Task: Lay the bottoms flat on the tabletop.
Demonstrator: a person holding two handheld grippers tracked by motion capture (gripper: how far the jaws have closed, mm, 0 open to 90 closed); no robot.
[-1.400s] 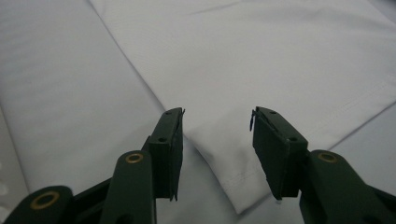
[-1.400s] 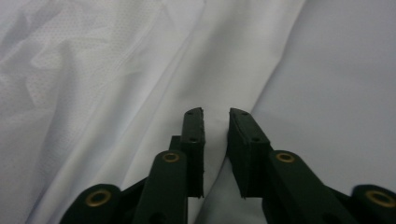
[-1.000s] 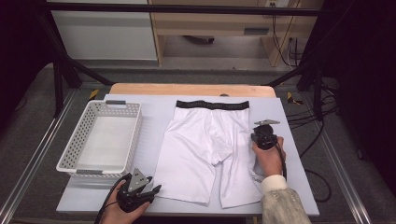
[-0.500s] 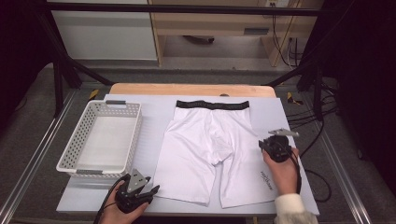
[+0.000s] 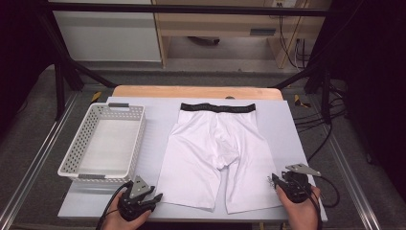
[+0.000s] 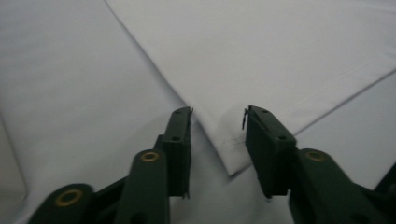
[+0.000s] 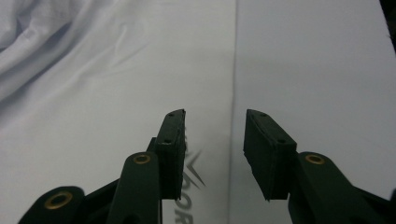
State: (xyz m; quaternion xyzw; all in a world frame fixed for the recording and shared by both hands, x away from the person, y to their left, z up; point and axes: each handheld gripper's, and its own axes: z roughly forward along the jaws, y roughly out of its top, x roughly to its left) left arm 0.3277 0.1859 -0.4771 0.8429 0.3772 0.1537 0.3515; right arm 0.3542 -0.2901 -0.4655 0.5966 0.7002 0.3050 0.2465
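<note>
White shorts (image 5: 215,153) with a black waistband (image 5: 218,108) lie flat on the pale table (image 5: 158,115). My left gripper (image 5: 155,196) sits at the near left, by the left leg's hem corner. In the left gripper view its jaws (image 6: 218,112) have just been closing and stand apart, with that hem corner (image 6: 229,144) lying between them, untouched. My right gripper (image 5: 275,181) is at the near right, by the right leg's outer edge. Its jaws (image 7: 215,114) have just been opening. The cloth's edge (image 7: 116,93) with a grey printed logo (image 7: 191,177) runs between them, unpinched.
A white perforated basket (image 5: 119,106) stands empty on the table's left side. A wooden board (image 5: 196,92) borders the far edge. Black frame legs and cables stand on the floor to both sides of the table.
The right hand has slid along the right leg's outer edge toward the near side of the table. The left hand has stayed in place.
</note>
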